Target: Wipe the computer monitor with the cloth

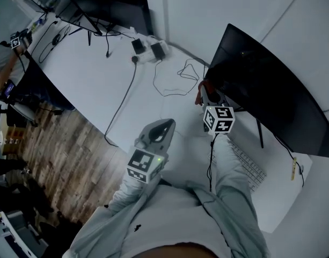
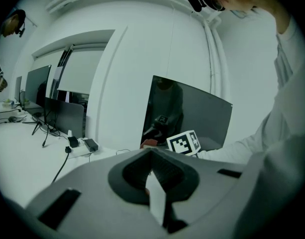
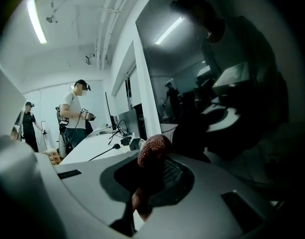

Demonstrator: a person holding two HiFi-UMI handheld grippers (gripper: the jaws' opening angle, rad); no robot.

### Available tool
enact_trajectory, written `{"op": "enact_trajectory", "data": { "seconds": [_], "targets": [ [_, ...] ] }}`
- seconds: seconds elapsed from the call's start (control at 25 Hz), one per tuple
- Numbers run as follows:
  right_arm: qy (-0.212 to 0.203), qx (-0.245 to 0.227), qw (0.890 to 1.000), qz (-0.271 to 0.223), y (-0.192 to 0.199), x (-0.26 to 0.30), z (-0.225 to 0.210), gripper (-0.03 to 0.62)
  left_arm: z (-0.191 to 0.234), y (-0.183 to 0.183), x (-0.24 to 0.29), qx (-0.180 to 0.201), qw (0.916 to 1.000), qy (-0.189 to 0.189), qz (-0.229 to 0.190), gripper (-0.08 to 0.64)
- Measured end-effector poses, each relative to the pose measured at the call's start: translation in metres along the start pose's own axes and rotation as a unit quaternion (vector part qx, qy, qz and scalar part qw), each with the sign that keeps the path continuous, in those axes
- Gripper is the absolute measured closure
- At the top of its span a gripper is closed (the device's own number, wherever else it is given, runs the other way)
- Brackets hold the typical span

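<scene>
Cloth (image 3: 153, 151), reddish, is pinched between the jaws of my right gripper (image 1: 205, 94), just beside the lower left corner of the dark monitor (image 1: 271, 90) standing on the white desk (image 1: 94, 74). My left gripper (image 1: 163, 127), jaws together on nothing, hangs over the desk's near edge.

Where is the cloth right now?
The cloth is pinched between the fingers of the right gripper, right of centre in the head view, at the left edge of the dark monitor.

Office: white desks (image 1: 94, 74), monitors (image 1: 271, 90)
</scene>
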State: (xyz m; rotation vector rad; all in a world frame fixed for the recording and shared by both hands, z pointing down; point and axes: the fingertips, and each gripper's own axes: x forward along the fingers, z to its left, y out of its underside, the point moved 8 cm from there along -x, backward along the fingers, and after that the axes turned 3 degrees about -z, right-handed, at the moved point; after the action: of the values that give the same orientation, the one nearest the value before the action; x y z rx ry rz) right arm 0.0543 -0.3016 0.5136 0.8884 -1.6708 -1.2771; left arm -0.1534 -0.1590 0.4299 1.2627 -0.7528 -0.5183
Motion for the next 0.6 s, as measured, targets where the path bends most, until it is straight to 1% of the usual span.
{"op": "enact_trajectory", "data": {
  "seconds": [0.16, 0.32, 0.48, 0.6],
  "targets": [
    [0.005, 0.017, 1.0, 0.019, 0.011, 0.024, 0.0, 0.555, 0.01, 0.004, 0.003, -0.006, 1.0, -0.004, 0.006, 0.54],
    [0.019, 0.028, 0.999, 0.033, 0.02, 0.04, -0.003, 0.555, 0.017, 0.007, 0.005, -0.008, 0.9999, -0.004, 0.012, 0.54],
    [0.027, 0.043, 0.998, 0.035, 0.02, 0.043, -0.006, 0.555, 0.017, 0.007, 0.008, -0.021, 0.9997, 0.001, 0.016, 0.54],
    [0.039, 0.058, 0.997, 0.031, 0.02, 0.036, -0.012, 0.555, 0.013, 0.006, 0.012, -0.023, 0.9996, 0.009, 0.016, 0.54]
  ]
}}
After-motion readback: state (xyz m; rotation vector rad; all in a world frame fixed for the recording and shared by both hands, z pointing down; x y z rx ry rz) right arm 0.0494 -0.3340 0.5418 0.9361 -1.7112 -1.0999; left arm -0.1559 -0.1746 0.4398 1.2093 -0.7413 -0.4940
